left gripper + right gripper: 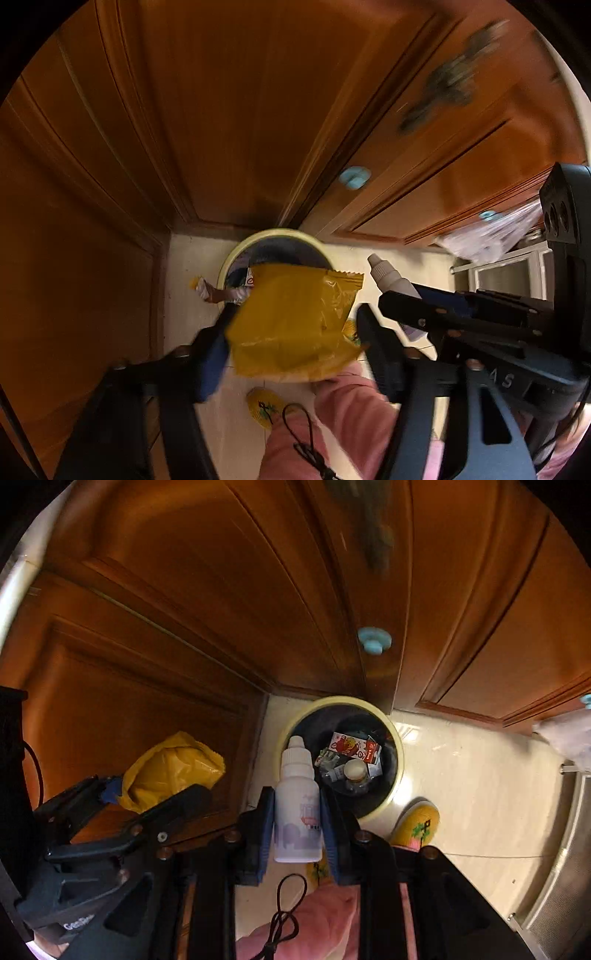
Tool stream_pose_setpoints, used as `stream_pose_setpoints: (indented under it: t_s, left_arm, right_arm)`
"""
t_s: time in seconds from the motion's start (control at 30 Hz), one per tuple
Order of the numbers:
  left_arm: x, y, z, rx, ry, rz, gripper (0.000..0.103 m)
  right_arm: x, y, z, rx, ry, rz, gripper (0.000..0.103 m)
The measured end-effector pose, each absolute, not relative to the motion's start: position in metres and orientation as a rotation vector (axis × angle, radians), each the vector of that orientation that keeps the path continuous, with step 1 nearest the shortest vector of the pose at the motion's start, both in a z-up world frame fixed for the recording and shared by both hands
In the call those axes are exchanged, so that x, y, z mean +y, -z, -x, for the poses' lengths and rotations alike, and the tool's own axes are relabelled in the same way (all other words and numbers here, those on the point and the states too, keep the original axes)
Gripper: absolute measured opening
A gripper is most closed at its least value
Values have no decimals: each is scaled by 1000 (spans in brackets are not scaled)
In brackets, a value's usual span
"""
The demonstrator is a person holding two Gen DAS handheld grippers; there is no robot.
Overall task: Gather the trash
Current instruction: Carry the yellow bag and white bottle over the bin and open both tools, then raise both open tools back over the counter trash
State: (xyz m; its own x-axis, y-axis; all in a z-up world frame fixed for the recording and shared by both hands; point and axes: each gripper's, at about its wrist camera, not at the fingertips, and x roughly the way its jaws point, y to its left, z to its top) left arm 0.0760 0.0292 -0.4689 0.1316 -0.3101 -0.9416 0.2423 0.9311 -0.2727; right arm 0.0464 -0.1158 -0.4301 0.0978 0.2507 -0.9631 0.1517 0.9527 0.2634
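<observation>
Yellow wrapper: the yellow snack wrapper (295, 317) fills the centre of the left wrist view, over the near rim of the bin; it looks light, thin and crinkly, likely to slip or fold, so a pinch near a crimped edge seems safest.
Left gripper: the left gripper (291, 332) has its blue pads closed on the wrapper from both sides.
Dropper bottle: the white dropper bottle (298, 801) stands upright at lower centre of the right wrist view, nozzle up; it looks like stiff, smooth plastic, light, and could slide if held loosely, so mid-body is the sensible grip.
Right gripper: the right gripper (297, 816) clamps the bottle's body between its pads.
Bin: the round trash bin (395, 738) sits on the pale floor at centre, just beyond the bottle, already holding cartons and a cap.
Around: wooden cabinet doors (184, 590) crowd the upper frame, with a blue knob (373, 639); a yellow slipper (415, 823) stands just beside the bin, lower right.
In the way: a stray brown wrapper (218, 293) lies against the bin's left side; the two grippers are close together over one opening and could bump.
</observation>
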Motion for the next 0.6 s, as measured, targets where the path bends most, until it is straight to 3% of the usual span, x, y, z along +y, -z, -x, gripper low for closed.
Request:
stream_pose_setpoints:
  t_s: [0.03, 0.23, 0.6]
  left_arm:
    - [32, 485, -79, 1406, 389, 68, 82]
    - [46, 553, -88, 1488, 286, 117, 82]
    - [62, 535, -89, 1436, 225, 113, 82]
  right_arm:
    - [-118, 448, -47, 1491, -74, -344, 26]
    - [-128, 501, -49, 1496, -69, -375, 39]
    - [-115, 495, -51, 1518, -120, -301, 39]
